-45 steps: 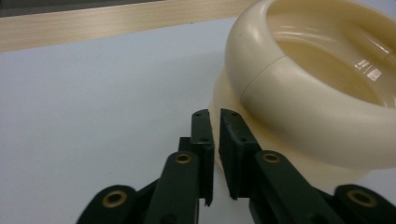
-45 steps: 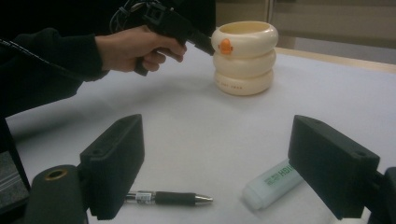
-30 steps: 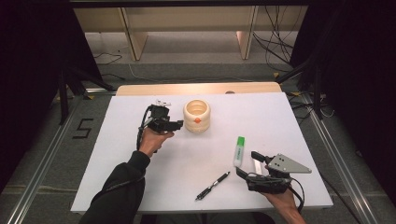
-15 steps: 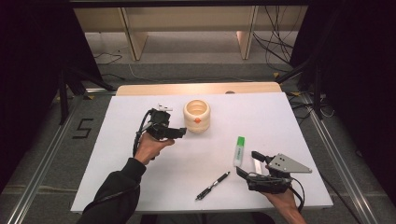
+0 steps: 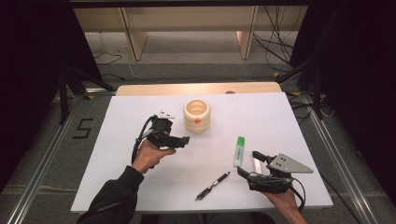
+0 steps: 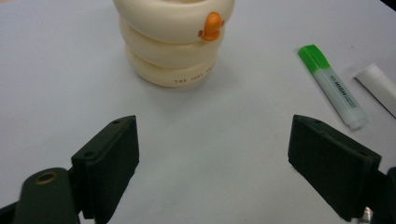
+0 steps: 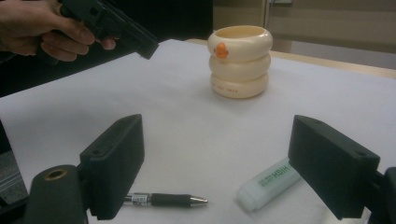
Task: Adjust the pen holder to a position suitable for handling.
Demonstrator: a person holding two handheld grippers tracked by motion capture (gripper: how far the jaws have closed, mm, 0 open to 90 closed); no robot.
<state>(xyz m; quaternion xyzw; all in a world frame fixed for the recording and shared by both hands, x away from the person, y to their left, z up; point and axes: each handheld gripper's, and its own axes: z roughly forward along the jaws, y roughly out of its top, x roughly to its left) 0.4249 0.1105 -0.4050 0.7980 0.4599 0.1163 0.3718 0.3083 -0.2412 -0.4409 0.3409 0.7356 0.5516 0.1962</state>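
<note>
The cream ringed pen cup [image 5: 197,115] stands upright at the table's [image 5: 280,121] centre-back, orange duck mark facing the person. At its eight o'clock, just apart, the left gripper [image 5: 180,140] hangs with jaws having just opened wide, nothing between them. At five o'clock lie a green highlighter [image 5: 239,150] and black pen [image 5: 213,185]; the right gripper [image 5: 250,164] stands spread, empty.

On the table [image 5: 116,154], the highlighter [image 5: 239,150] lies between the ringed cup [image 5: 196,116] and the pen [image 5: 213,185].
</note>
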